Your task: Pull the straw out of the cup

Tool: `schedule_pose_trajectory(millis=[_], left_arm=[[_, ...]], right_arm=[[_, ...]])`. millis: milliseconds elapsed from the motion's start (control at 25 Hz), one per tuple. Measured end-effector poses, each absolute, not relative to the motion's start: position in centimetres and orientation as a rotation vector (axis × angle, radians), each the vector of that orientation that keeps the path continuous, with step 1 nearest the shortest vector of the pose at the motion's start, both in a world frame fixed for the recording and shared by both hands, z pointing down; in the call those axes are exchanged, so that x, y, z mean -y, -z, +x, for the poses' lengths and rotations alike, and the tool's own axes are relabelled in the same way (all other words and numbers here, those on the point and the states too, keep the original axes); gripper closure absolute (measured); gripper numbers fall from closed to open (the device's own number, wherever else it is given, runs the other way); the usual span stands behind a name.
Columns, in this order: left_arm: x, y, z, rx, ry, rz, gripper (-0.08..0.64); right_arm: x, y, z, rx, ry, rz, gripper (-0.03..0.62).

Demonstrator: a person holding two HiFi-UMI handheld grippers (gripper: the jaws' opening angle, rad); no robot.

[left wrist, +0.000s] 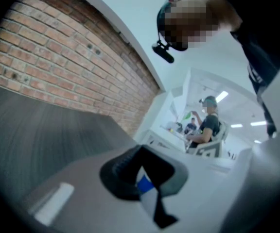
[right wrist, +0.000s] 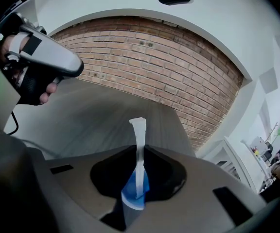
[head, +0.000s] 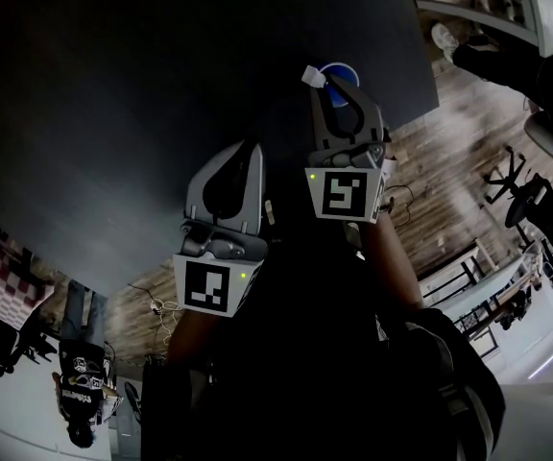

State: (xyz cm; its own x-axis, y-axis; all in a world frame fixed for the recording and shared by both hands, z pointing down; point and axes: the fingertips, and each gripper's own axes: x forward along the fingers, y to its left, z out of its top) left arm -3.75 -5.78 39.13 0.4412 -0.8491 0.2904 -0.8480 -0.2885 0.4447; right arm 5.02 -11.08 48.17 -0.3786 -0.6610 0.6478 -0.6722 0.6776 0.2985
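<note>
My right gripper is shut on a thin white straw that runs up between its jaws, with the bent tip sticking out beyond them. Straight below hangs the cup, white with a blue rim, and the straw's lower end reaches down to that rim. In the head view the cup shows just past the right jaws, over the dark table. My left gripper is raised to the left, apart from the cup, jaws together and holding nothing. Through the gap under its jaws the cup is visible.
The table's near edge runs diagonally under both grippers. Wooden floor with office chairs lies to the right. A person stands at lower left. A brick wall stands behind the table.
</note>
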Motion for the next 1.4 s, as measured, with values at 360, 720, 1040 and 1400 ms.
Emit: schedule_pose_trajectory(millis=[360, 720, 1040, 1400], left_arm=[[5.3, -38.2, -3.8, 1.423, 0.012, 2.186, 0.555], [4.4, -36.9, -3.3, 1.426, 0.028, 2.228, 0.555], [3.9, -35.1, -2.7, 1.432, 0.058, 2.243, 0.555], [3.0, -33.0, -2.1, 1.442, 0.072, 2.313, 0.555]], right_arm=[[11.1, -46.5, 5.1, 2.144, -0.017, 1.065, 0.549], [10.8, -44.0, 5.9, 2.211, -0.038, 1.164, 0.549], [10.4, -41.2, 7.0, 2.276, -0.108, 1.286, 0.549], [9.5, -38.4, 8.2, 2.317, -0.137, 1.362, 0.549]])
